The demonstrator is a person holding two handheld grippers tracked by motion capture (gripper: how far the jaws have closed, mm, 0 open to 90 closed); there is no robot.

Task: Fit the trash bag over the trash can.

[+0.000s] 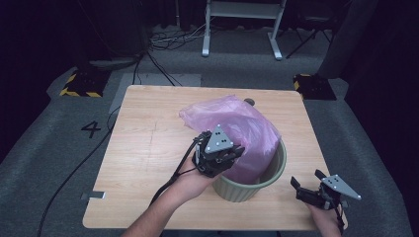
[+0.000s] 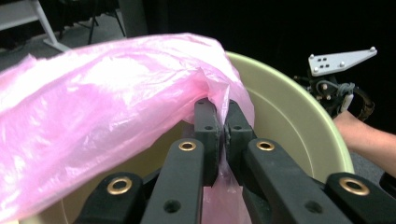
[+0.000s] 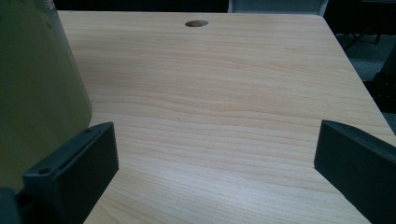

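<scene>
The high view looks forward and down from above the near edge of the wooden table point(image 1: 148, 148), taking in the whole top and the floor beyond. The left gripper view sits very close behind its own jaws, facing across the green bin point(image 2: 299, 116) and the pink bag point(image 2: 93, 107) toward the right gripper point(image 2: 334, 91) farther off. The right gripper view rides low over the tabletop, facing its far edge, with the bin's wall close at its left. All three views share the bin.
</scene>
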